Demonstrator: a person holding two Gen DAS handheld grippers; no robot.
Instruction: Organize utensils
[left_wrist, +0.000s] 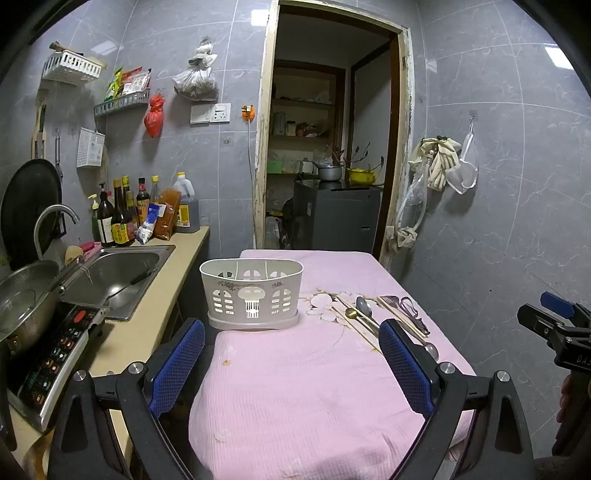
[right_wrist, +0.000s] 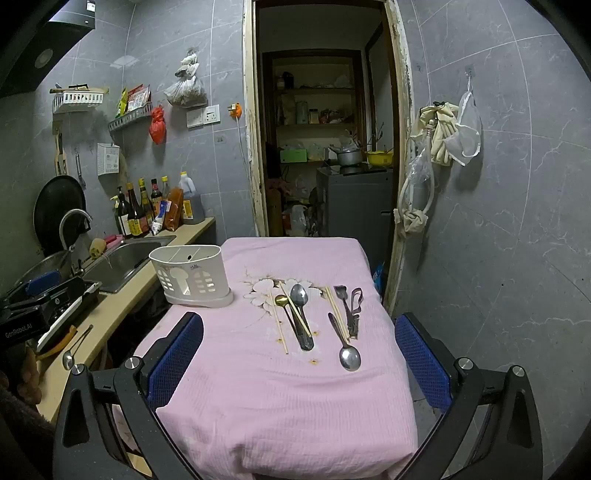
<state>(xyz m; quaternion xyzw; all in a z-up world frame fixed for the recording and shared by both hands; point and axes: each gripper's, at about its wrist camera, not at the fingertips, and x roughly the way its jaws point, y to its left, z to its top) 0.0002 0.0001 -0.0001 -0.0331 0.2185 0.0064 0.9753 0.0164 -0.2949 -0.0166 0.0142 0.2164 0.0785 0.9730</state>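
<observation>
- Blue, dimpled rubber pads line both tongs: the left gripper (left_wrist: 291, 354) and the right gripper (right_wrist: 299, 354) each stand wide apart, with nothing between the fingers.
- Pink, ribbed cloth covers the table (right_wrist: 280, 406) beneath them.
- Off-white perforated plastic, the oval utensil holder (right_wrist: 190, 275) stands at the table's far left.
- Steel spoons (right_wrist: 349, 356), pale chopsticks (right_wrist: 279, 325) and a gold spoon (right_wrist: 281, 300) lie loose to the holder's right.
- Only the right wrist view shows them whole; the left gripper's finger partly hides them.

Shiny metal spoon (right_wrist: 349, 356), matt cloth (right_wrist: 280, 406)
</observation>
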